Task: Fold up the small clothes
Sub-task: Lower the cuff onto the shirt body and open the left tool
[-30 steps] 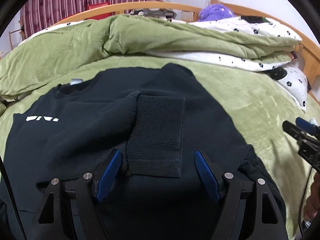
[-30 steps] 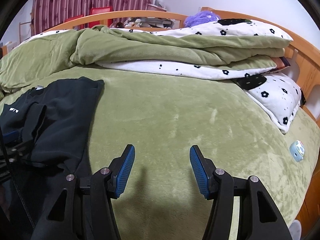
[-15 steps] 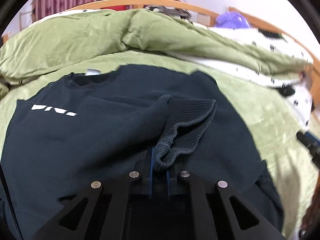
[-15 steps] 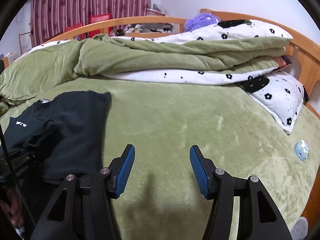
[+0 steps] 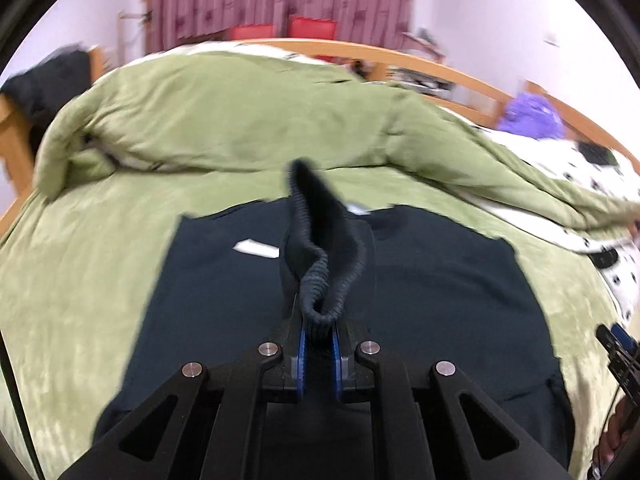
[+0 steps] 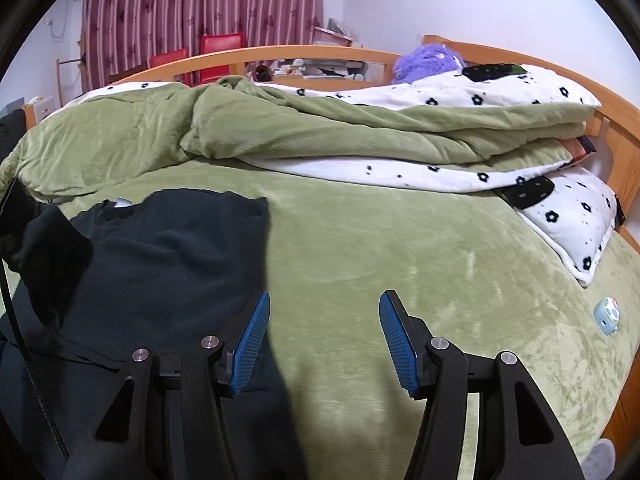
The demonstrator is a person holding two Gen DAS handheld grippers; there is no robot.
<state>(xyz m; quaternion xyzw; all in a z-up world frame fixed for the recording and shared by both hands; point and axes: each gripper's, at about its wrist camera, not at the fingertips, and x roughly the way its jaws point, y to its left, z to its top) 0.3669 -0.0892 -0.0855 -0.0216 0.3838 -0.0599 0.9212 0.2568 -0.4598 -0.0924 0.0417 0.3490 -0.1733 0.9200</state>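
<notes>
A black sweatshirt (image 5: 440,288) lies flat on the green bed cover, collar toward the far side, white logo (image 5: 256,248) on its chest. My left gripper (image 5: 319,334) is shut on the ribbed sleeve cuff (image 5: 324,248) and holds it lifted above the sweatshirt's body. In the right wrist view the sweatshirt (image 6: 172,256) lies at the left. My right gripper (image 6: 324,334) is open and empty, hovering over the sweatshirt's right edge and the bed cover. The right gripper also shows at the right edge of the left wrist view (image 5: 618,352).
A rumpled green and white flowered duvet (image 6: 320,136) is piled across the far side of the bed. A flowered pillow (image 6: 572,216) lies at the right, a small light-blue object (image 6: 607,315) on the cover near it. A wooden bed frame (image 6: 304,54) runs behind.
My left gripper closed on the sleeve cuff, lifted it and swung left across the sweatshirt. The right gripper stayed open and shifted slightly toward the sweatshirt's edge.
</notes>
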